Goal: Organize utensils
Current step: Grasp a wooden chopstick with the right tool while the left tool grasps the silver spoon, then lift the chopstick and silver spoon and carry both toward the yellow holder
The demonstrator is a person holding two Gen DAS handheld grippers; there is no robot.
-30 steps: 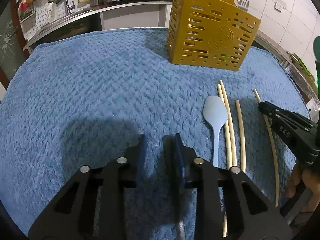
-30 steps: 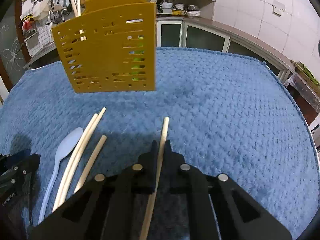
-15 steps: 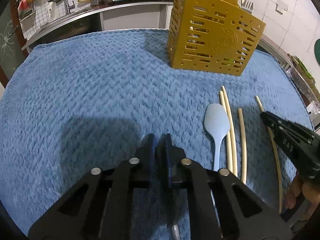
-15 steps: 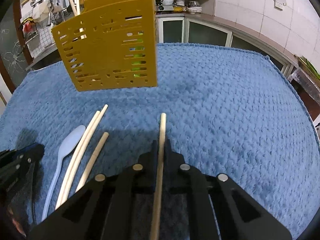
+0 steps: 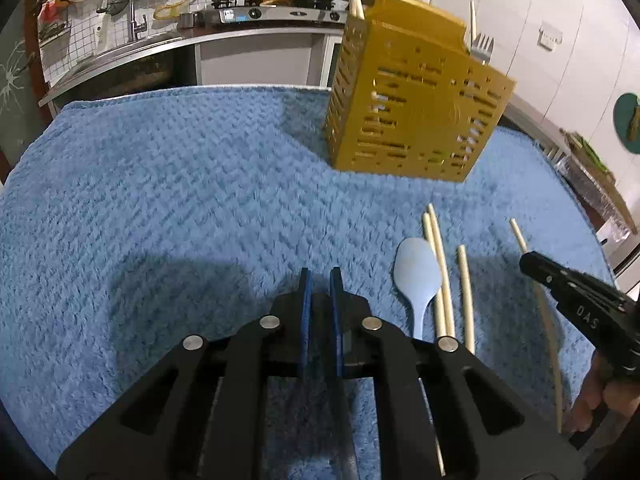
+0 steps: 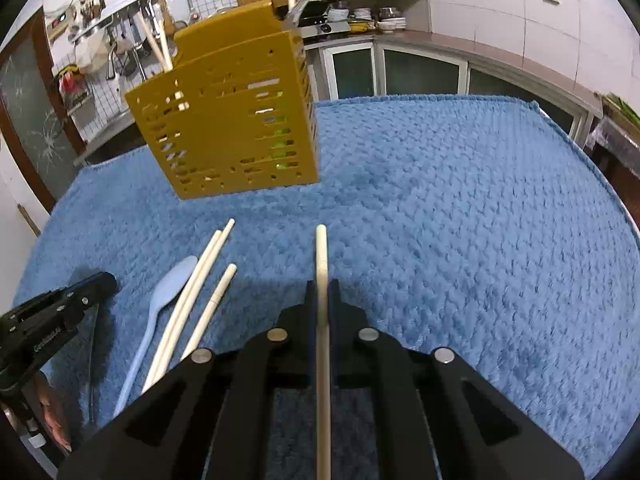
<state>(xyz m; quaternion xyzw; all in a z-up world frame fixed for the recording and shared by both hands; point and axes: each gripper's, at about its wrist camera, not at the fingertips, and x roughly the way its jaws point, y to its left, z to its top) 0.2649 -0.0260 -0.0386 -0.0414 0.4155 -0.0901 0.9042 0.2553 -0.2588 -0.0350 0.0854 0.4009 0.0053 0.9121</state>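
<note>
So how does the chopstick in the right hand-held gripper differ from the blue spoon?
The chopstick is clamped in the right hand-held gripper, while the blue spoon lies loose on the towel, with nothing gripping it. The chopstick is a pale, straight rod. The spoon is light blue and widens into a bowl. Both are long and slim, and both are outside the yellow holder.

Black angular left claw [image 5: 319, 276], blue pads, silver round screws, right claw [image 6: 321, 286] alike

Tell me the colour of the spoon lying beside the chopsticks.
Pale blue plastic spoon, clearest in the left wrist view.
</note>
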